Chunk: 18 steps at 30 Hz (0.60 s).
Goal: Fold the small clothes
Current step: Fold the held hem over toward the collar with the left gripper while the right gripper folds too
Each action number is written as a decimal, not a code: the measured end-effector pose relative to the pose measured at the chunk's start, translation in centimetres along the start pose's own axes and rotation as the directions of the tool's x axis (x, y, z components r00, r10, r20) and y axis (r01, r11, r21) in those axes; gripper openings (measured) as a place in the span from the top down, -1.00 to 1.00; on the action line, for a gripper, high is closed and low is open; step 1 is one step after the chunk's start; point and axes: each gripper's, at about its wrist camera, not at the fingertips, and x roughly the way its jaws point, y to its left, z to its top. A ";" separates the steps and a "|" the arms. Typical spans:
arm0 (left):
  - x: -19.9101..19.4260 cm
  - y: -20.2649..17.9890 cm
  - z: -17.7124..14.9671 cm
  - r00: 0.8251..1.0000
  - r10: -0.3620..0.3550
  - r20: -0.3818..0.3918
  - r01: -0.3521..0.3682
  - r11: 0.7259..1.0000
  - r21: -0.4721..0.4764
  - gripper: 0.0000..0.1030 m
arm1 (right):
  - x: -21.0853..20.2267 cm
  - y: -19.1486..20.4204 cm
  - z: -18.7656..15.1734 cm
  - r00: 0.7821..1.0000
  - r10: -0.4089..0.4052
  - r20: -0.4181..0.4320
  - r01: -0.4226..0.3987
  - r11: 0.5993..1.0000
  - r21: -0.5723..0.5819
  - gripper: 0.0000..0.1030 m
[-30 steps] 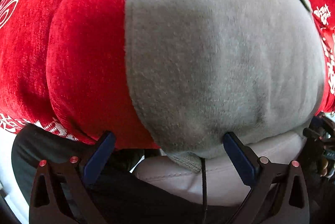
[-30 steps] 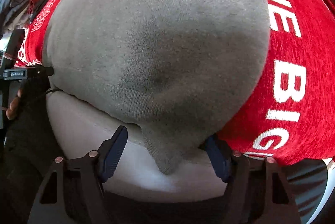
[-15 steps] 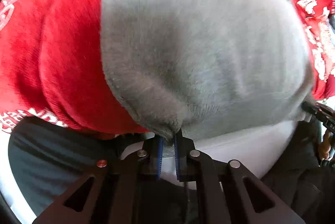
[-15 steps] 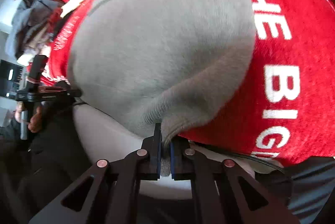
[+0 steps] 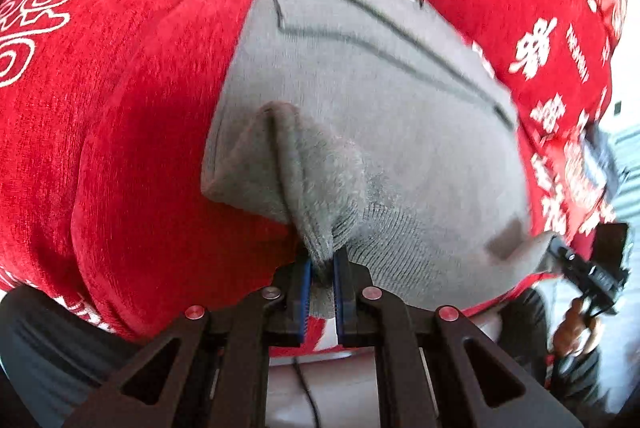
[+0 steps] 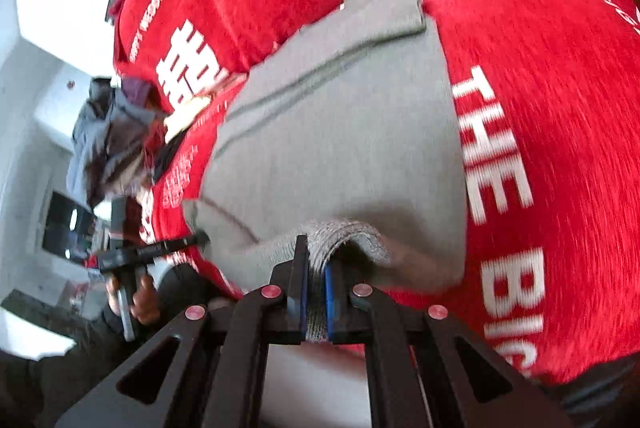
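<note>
Left wrist: left gripper [image 5: 320, 268] pinching fuzzy grey knit garment [image 5: 360, 116]; right gripper [image 6: 316, 268] likewise, ribbed hem.

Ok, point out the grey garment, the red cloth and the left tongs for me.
Grey garment [image 5: 380, 116]: left wrist view, on its flat middle.
Red cloth [image 5: 132, 116]: left wrist view, on the plush left of the garment.
Left tongs [image 5: 320, 268]: left wrist view, between the tips pinching the garment's hem.

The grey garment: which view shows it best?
The left wrist view: the grey garment shows nearly whole, seams and ribbed hem visible, its corner pinched by the left gripper. The right wrist view shows it blurred, its corner pinched by the right gripper.
</note>
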 end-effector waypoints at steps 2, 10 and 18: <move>-1.2 -0.7 -0.4 0.999 -0.017 0.044 0.016 1.000 0.009 0.80 | -1.5 -0.2 1.0 0.999 0.021 0.028 -0.021 1.000 -0.001 0.87; -3.5 -0.9 -0.4 0.992 -0.012 0.124 0.005 0.998 0.056 0.80 | -2.2 1.9 1.6 0.993 0.069 0.096 -0.066 0.997 -0.029 0.87; -0.1 2.0 0.2 0.998 -0.034 -0.046 0.031 0.998 -0.054 0.70 | 1.3 -0.5 1.8 0.997 -0.078 -0.026 0.077 0.997 -0.003 0.78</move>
